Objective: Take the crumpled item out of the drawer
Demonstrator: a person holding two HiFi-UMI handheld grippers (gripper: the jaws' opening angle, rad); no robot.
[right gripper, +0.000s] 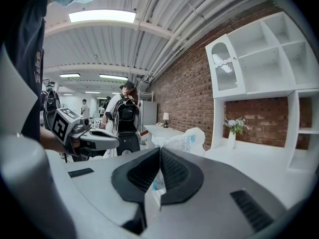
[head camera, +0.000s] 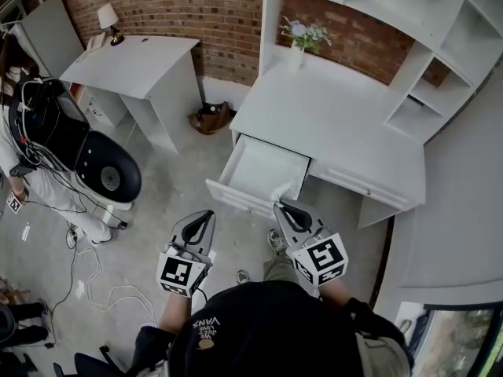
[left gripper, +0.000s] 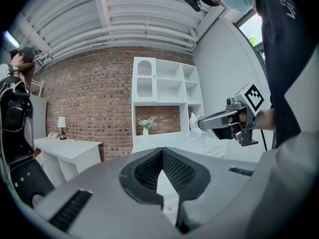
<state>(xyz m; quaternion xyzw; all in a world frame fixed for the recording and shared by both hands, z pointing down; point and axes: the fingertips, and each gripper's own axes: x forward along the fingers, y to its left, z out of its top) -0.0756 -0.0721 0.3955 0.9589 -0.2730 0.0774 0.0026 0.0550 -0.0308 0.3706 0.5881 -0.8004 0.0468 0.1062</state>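
The white desk's drawer (head camera: 263,167) stands pulled out, its pale bottom bare. My right gripper (head camera: 281,205) hovers at the drawer's front right corner, shut on a crumpled white plastic bag (head camera: 281,192). In the right gripper view the bag (right gripper: 187,139), with blue print, bulges out past the closed right gripper (right gripper: 160,151). The left gripper view catches the bag (left gripper: 195,122) hanging from the right gripper's tip (left gripper: 202,122). My left gripper (head camera: 210,214) is shut and empty, over the floor left of the drawer front; its closed jaws point at the desk (left gripper: 162,151).
A vase of flowers (head camera: 300,36) stands at the back of the desk (head camera: 330,116), with white shelves (head camera: 440,69) to its right. A second white desk with a lamp (head camera: 130,63), a brown bag (head camera: 211,118), a person with black equipment (head camera: 47,132) and floor cables (head camera: 86,277) lie left.
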